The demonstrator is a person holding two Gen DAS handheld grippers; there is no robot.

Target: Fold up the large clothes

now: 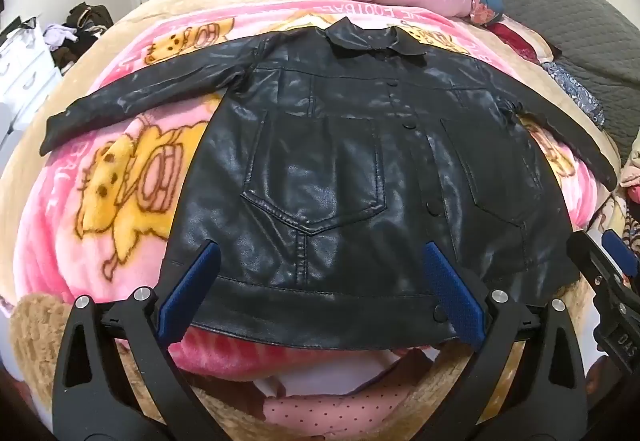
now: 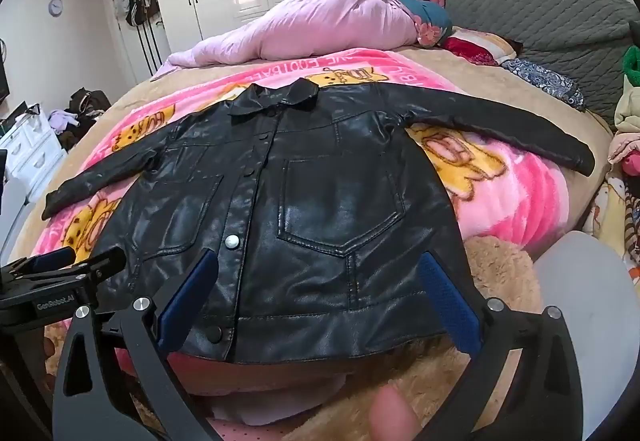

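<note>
Black jacket (image 1: 340, 169) lies flat, front up, sleeves spread, on pink blanket (image 1: 120, 177) w/ hem nearest; left gripper (image 1: 316, 261) & right gripper (image 2: 316, 269) hang wide open, nothing held, so sleeves are prob. best folded inward first, gripped by cuffs.

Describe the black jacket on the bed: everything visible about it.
The black jacket looks like shiny faux leather. It lies flat and face up on the pink cartoon blanket, buttoned shut, collar at the far end, both sleeves spread sideways. It has two stitched chest pockets, a snap placket and a hem band nearest the cameras. Both open grippers are at the hem; contact cannot be told.
</note>
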